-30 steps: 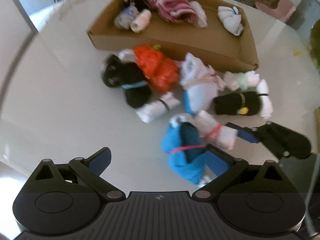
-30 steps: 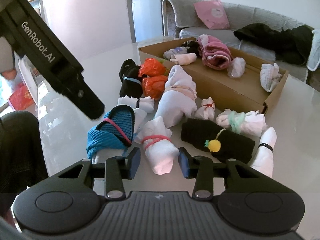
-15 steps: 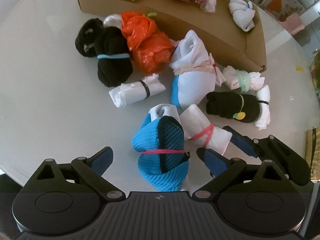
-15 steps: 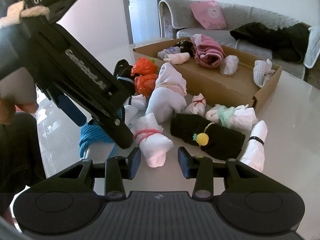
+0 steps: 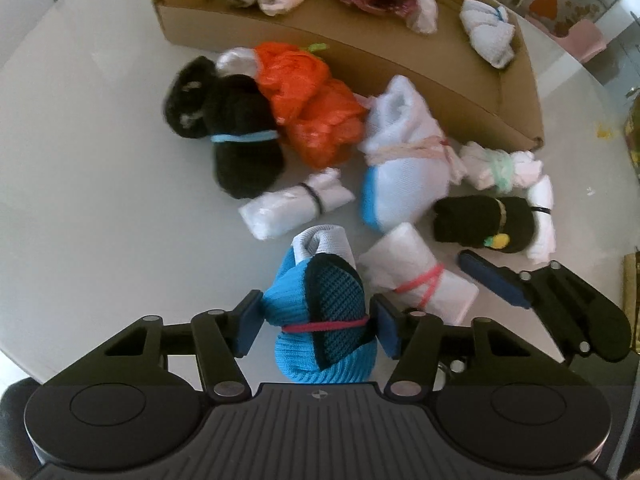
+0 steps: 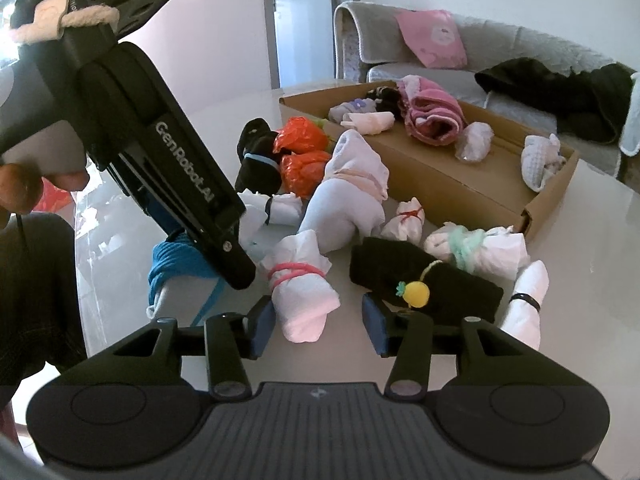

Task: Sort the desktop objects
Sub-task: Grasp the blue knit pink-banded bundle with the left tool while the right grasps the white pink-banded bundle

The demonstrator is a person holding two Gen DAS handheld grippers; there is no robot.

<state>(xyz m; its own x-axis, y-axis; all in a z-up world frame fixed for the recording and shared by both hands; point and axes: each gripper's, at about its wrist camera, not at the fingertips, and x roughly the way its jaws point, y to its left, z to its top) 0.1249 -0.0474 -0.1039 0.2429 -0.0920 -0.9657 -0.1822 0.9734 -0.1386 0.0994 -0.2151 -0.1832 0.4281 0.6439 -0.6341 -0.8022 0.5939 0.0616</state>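
**Ana:** Jaws of the left gripper (image 5: 318, 330) are closing just now around the blue sock bundle (image 5: 320, 320). A moment ago they were standing wide above it, and the gripper was higher over the worktop (image 5: 100, 200).

**Ben:** Are the pads (image 5: 249, 326) pressing on the bundle already?

**Ana:** They are lying against both its sides, at the height of the pink band. I am reading it as a grip that is taking hold, but the bundle is not lifted yet; it is resting on the worktop.

**Ben:** And the right gripper (image 6: 320, 322)?

**Ana:** Its jaws have just been opening a little. They are standing narrow and holding nothing, with the end of the white bundle with the pink band (image 6: 302, 288) between them, not touched as far as I can see.

**Ben:** What is this meaning for the sorting?

**Ana:** I am thinking the blue bundle is the next one to go into the cardboard box (image 5: 420, 80), where several bundles are lying already. Many are waiting outside, just in front of the box.

**Ben:** How is the blue bundle looking?

**Ana:** It is a rolled sock, bright blue and ribbed, with a darker mesh patch and a white cuff at the far end. It is looking soft, so it may be squeezing under the pads.
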